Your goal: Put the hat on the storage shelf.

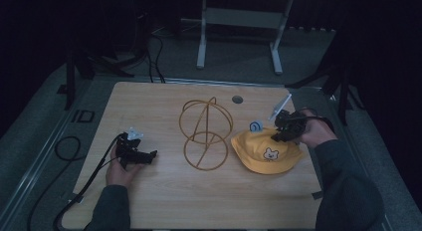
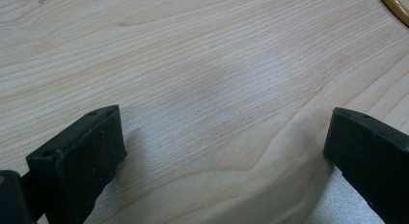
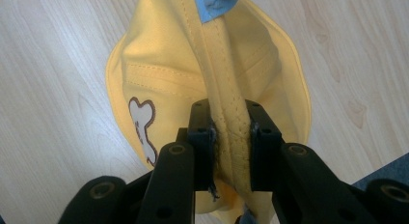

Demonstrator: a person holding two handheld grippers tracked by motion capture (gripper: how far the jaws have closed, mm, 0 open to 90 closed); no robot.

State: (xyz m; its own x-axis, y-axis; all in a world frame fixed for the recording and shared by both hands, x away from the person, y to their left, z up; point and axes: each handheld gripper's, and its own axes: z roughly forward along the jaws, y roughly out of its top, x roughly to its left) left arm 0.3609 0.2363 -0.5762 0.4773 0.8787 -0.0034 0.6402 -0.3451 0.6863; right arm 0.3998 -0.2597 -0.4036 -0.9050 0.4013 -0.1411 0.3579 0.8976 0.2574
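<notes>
A yellow bucket hat (image 1: 266, 152) with a small animal patch and a blue tag lies on the right of the wooden table (image 1: 159, 191). My right gripper (image 1: 283, 134) is at the hat's far right edge, shut on a fold of its yellow fabric. The right gripper view has the stitched fold of the hat (image 3: 159, 84) pinched between the black jaws of the right gripper (image 3: 230, 132). My left gripper (image 1: 149, 155) rests low on the table's left side, open and holding nothing. In its own view the left gripper (image 2: 224, 142) frames bare wood, jaws wide apart.
An orange wire stand (image 1: 205, 134) of rings stands mid-table between the grippers; its rim (image 2: 396, 7) shows in the left gripper view's top right corner. A round hole (image 1: 237, 99) sits near the table's far edge. A white frame (image 1: 239, 27) stands on the floor beyond.
</notes>
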